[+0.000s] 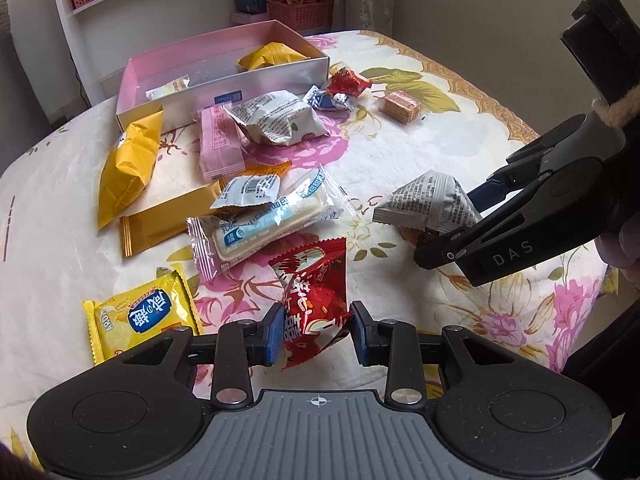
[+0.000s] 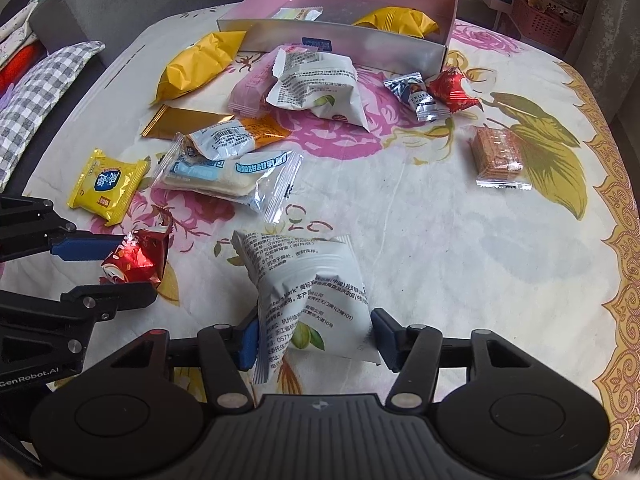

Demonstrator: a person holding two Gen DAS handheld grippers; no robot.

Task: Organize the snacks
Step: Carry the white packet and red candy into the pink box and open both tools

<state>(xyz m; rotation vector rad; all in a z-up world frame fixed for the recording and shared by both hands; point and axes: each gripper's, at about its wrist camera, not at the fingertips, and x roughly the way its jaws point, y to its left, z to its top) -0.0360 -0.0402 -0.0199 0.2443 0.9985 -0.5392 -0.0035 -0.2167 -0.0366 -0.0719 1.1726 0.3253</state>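
Our left gripper (image 1: 313, 326) clamps a red packet (image 1: 310, 300), right gripper (image 2: 316, 338) a white pouch (image 2: 308, 288); slippery wrappers could slide free before the box (image 2: 340, 36).

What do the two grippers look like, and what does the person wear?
Both grippers, left and right, are black with blue finger pads and grey ribbed bodies. The right one bears "DAS" lettering, the left "GenRobot.AI". A dark sleeve with a tan fuzzy cuff shows.
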